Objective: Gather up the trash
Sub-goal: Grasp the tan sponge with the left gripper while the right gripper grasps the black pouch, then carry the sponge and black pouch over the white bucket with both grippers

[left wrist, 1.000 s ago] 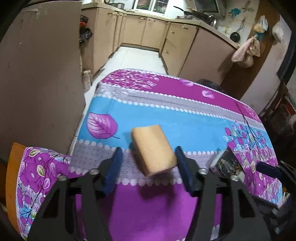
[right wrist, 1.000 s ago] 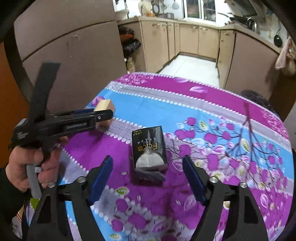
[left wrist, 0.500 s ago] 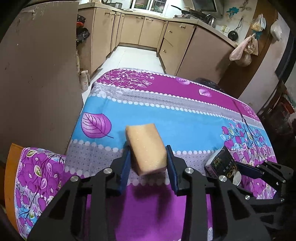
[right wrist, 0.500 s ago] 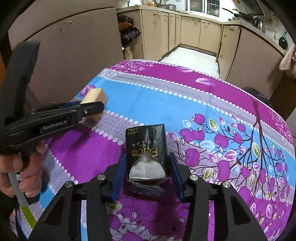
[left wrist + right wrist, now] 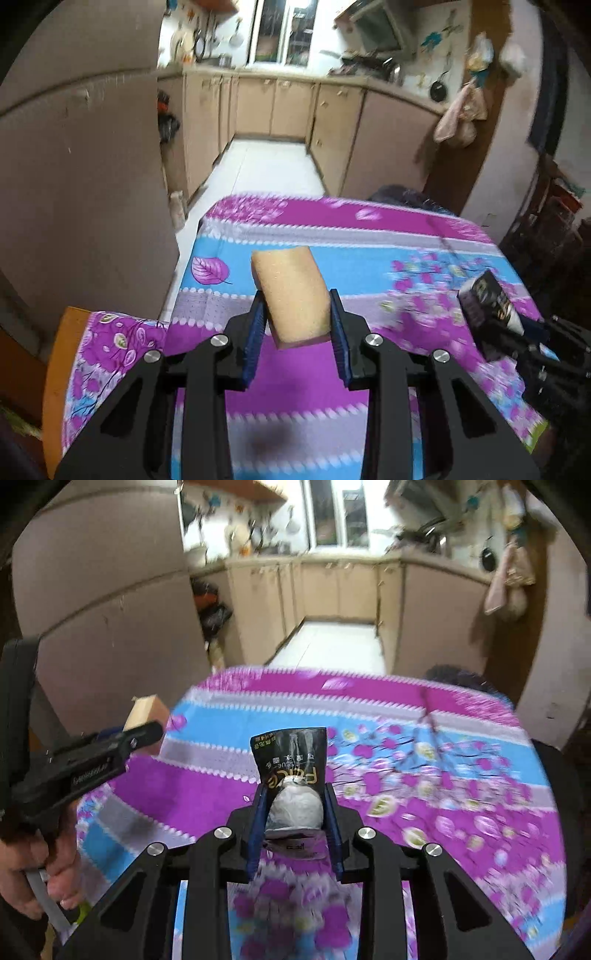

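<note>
Person's hand (image 5: pixel 35 878): right view only.

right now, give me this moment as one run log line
left tool: shut on sponge, lifted | right tool: shut on tissue pack, lifted | both just closed | tablecloth: nothing else seen

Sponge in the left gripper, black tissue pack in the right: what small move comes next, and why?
Probably carry both away from the table toward a bin, which is not in view. The left gripper, whose jaws have just been closing, clamps the sponge, and the right gripper, likewise closing, clamps the tissue pack. Both items appear lifted off the tablecloth.
</note>
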### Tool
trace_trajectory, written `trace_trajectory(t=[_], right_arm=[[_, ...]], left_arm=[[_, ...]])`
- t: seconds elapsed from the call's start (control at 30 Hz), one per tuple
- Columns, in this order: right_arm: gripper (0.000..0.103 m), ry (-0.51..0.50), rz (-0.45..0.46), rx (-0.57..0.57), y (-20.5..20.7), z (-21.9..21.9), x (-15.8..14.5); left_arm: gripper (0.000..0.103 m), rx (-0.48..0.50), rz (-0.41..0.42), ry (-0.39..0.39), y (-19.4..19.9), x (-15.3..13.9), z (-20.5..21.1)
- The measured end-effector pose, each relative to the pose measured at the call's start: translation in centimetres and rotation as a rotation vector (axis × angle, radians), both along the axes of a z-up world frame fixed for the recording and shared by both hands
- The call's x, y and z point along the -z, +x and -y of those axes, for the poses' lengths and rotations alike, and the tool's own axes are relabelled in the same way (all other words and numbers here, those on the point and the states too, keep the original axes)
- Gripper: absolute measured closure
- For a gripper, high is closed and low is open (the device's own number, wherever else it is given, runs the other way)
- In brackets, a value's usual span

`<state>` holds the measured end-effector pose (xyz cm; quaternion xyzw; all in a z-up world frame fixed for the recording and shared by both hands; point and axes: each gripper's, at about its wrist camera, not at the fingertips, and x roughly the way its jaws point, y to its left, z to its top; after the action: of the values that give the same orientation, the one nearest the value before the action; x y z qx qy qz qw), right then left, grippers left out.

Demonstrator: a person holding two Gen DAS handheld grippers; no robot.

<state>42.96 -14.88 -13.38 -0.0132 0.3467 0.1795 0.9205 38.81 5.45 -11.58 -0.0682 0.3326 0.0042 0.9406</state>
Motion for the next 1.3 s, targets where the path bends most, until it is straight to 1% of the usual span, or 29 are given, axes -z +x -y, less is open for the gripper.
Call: trace_trajectory(t=[0.17, 0.3, 0.43, 0.53, 0.77, 0.97, 1.17, 1.3], right_arm=[[0.073, 0.014, 0.125, 0.094, -6.8, 3.4, -4.2], [0.073, 0.017, 0.190, 0.178, -11.6, 6.7, -6.6], [0.072, 0.008, 0.217, 0.256, -15.5, 10.2, -8.0], [0.072, 0.004, 0.224, 0.312, -17.9, 13.0, -8.7], [0.072, 0.000, 0.251, 0.450, -23.2, 20.8, -10.2], [0.072, -0.014, 0.259, 0.557, -27.4, 27.5, -11.2], [0.072, -0.018, 0.245, 0.681, -31.4, 35.5, -11.1], [0.072, -0.023, 0.216, 0.744, -32.8, 40.1, -10.1]], left_arm=[[0.072, 0.062, 0.081, 0.022, -4.8, -3.1, 3.1], [0.072, 0.126, 0.122, 0.001, -7.2, -5.2, 6.0], [0.072, 0.216, 0.156, -0.016, -9.1, -6.6, 9.6], [0.072, 0.283, 0.167, -0.037, -10.1, -7.3, 12.6], [0.072, 0.433, 0.198, -0.028, -12.3, -8.9, 20.5], [0.072, 0.571, 0.221, -0.025, -13.7, -10.1, 28.5], [0.072, 0.686, 0.207, -0.029, -15.0, -10.0, 35.2], [0.072, 0.747, 0.172, -0.028, -15.1, -9.2, 39.8]])
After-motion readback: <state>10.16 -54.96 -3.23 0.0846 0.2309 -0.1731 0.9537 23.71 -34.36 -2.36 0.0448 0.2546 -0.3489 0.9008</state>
